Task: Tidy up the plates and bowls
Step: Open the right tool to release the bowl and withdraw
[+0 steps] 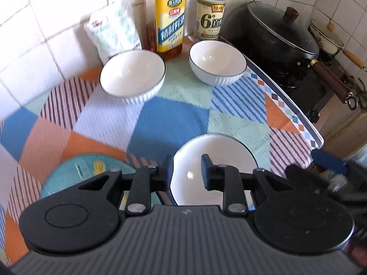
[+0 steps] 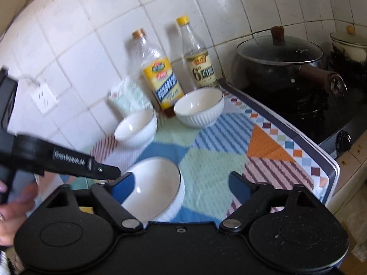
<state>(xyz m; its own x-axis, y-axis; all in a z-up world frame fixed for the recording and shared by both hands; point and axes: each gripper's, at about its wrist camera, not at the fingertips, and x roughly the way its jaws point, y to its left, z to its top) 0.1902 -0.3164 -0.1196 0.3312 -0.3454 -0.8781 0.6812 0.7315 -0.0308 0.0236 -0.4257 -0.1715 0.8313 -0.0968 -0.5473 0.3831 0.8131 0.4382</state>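
Observation:
Three white ribbed bowls sit on a patchwork mat (image 1: pixel 174 114). Two stand at the back, the left bowl (image 1: pixel 133 73) (image 2: pixel 137 126) and the right bowl (image 1: pixel 218 61) (image 2: pixel 199 105). The near bowl (image 1: pixel 215 158) (image 2: pixel 156 178) lies under both grippers. My left gripper (image 1: pixel 187 171) straddles its left rim with a small gap, and the pads do not press on it. My right gripper (image 2: pixel 183 183) is wide open just above the near bowl and holds nothing. A teal plate (image 1: pixel 91 169) lies left of the near bowl, partly hidden.
Against the tiled wall stand a yellow-labelled bottle (image 1: pixel 169 23), a vinegar bottle (image 1: pixel 209 16) and a white bag (image 1: pixel 112 29). A lidded black pot (image 1: pixel 275 36) with a wooden handle and an enamel pot (image 1: pixel 325 36) sit on the stove beyond the mat's right edge.

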